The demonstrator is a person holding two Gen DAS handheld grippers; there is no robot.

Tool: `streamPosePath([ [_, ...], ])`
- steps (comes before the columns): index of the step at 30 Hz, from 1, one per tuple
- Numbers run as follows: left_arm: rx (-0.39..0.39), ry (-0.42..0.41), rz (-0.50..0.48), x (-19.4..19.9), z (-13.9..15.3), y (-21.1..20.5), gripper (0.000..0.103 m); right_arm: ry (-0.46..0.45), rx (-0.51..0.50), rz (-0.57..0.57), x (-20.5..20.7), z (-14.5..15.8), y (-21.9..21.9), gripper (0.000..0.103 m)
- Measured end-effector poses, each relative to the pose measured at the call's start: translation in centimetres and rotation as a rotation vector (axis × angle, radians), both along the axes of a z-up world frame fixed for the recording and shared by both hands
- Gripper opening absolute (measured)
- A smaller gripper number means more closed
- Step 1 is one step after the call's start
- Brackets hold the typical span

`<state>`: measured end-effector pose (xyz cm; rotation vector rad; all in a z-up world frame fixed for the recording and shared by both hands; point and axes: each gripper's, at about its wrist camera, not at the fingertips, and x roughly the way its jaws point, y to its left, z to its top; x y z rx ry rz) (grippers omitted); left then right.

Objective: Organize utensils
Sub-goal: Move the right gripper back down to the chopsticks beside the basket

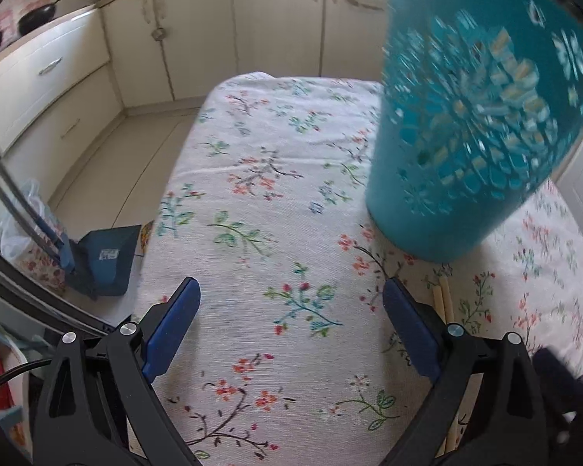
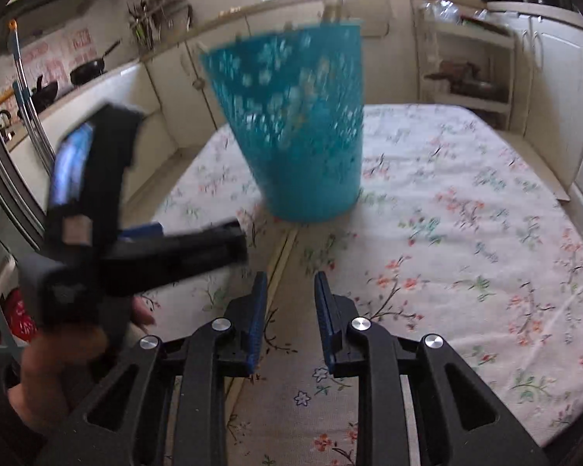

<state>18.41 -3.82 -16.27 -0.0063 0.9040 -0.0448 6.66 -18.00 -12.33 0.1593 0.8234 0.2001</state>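
Chopsticks [image 2: 280, 256] (light, stiff, slippery wood) lie on the table [image 2: 466, 202]; we grip mid-length, right gripper [image 2: 291, 306] fingers apart, empty.

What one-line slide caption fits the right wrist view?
Right gripper, jaws apart, above chopsticks on the floral tablecloth near a teal basket.

The right hand-held gripper [image 2: 289, 291] has its jaws a little apart, with nothing between them. 2 wooden chopsticks [image 2: 281, 250] lie on the flowery surface [image 2: 466, 233]. A blue basket [image 2: 299, 124] stands behind them. The left hand-held gripper [image 2: 151, 190] is blurry.
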Motion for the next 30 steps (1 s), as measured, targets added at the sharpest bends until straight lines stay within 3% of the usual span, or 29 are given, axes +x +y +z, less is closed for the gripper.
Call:
streamPosePath([
  [5,-0.057,-0.012,0.05,-0.1,0.2,1.3,0.091,0.045,-0.019,0.017,1.6,-1.1,1.0,0.023],
  [14,-0.065,-0.014,0.043,-0.2,0.2,1.1,0.091,0.089,-0.051,0.023,2.0,-2.9,1.3,0.022],
  [30,-0.071,-0.015,0.049,-0.1,0.2,1.2,0.091,0.071,-0.049,0.053,1.7,-2.7,1.9,0.022],
])
